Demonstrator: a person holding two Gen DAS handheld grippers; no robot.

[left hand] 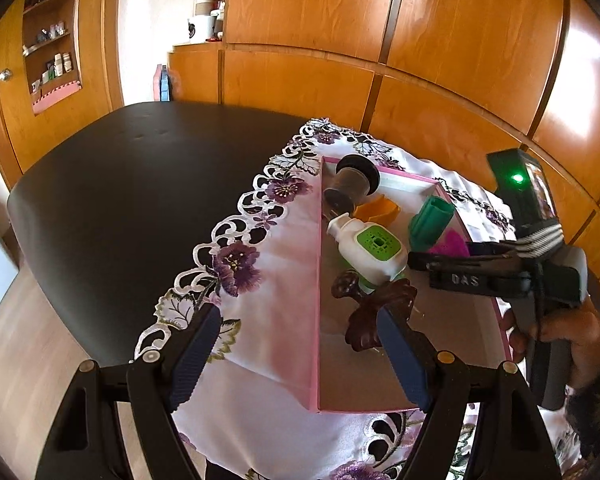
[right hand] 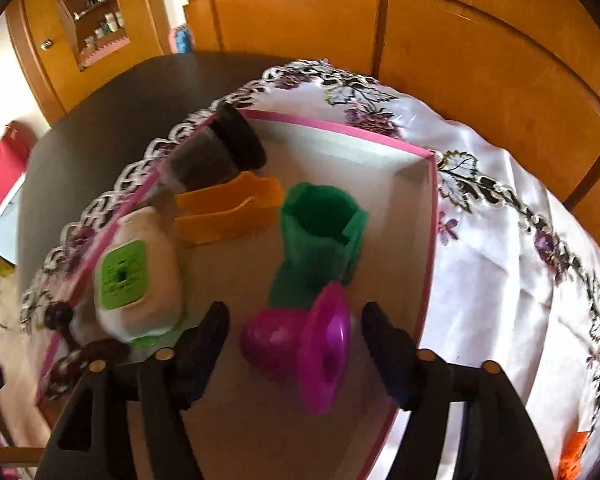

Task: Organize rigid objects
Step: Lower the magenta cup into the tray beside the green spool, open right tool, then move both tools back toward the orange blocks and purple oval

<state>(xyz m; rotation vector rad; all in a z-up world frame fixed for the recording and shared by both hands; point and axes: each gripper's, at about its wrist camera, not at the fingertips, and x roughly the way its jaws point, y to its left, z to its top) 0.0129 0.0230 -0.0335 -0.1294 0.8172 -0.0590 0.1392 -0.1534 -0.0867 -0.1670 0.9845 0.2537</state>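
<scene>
A dark table (left hand: 132, 184) carries a white floral cloth (left hand: 276, 264), and on it a pink-rimmed tray (right hand: 428, 240). The left gripper (left hand: 300, 352) hangs wide open, holding nothing, over the tray's near left edge; a brown carved piece (left hand: 376, 304) lies just ahead. The right gripper (right hand: 292, 344), also wide open, has a magenta spool (right hand: 300, 340) lying between its jaws. A green cup (right hand: 320, 240), white bottle (right hand: 140, 276), orange holder (right hand: 228, 212) and dark jar (right hand: 224, 152) crowd the tray's far half.

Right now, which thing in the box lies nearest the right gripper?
The purple spool; it lies between the right gripper fingers, while the green tube sits farther.
</scene>
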